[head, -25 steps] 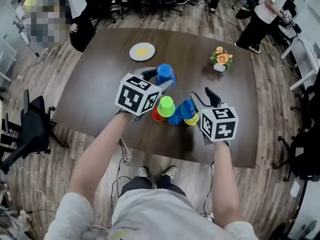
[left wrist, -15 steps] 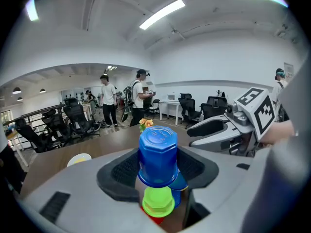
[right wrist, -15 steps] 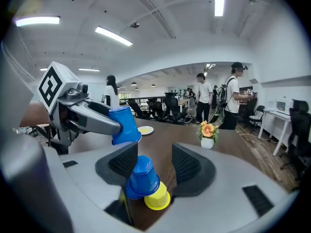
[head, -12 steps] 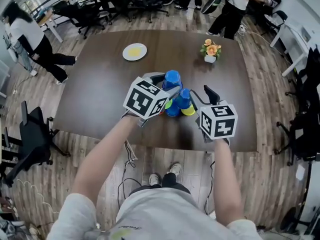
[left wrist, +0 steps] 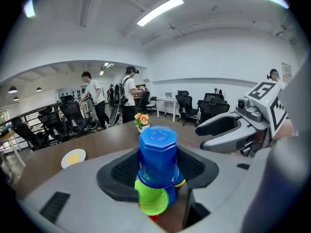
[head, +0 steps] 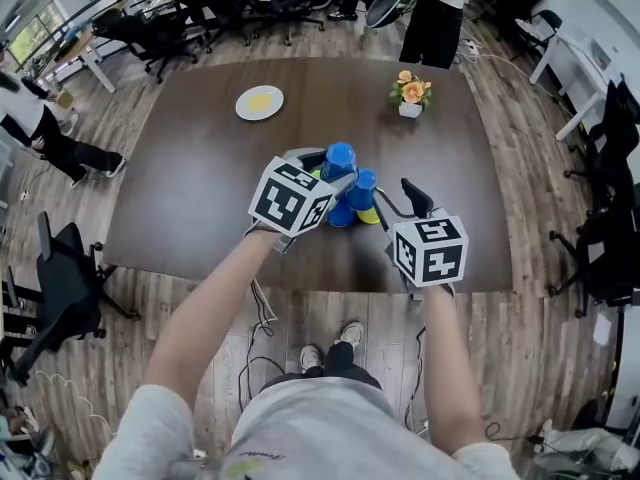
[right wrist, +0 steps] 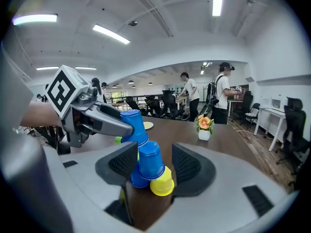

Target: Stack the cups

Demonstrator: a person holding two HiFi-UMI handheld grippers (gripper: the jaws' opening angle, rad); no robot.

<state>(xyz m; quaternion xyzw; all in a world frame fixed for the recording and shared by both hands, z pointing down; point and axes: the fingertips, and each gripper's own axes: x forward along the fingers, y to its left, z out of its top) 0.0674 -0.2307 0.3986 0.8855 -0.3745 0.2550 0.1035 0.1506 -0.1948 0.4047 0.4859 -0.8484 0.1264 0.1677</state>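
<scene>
While the left claw point(head: 327, 166) clenches an upturned blue cup point(head: 340, 155) just above the pile, the other cups point(head: 345, 214) huddle on the brown surface point(head: 200, 168); the right claw point(head: 396, 199), released, brackets the pile's topmost cup point(head: 362, 182).

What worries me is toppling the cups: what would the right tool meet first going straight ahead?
Likely the stacked blue cup, framed between the right tool's open jaws; the yellow cup just below is close too.

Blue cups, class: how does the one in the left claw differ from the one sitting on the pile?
The gripped blue cup sits higher, clamped by the left claw; the piled blue cup rests on the yellow cup and another, ungripped. Both are upside down.
</scene>
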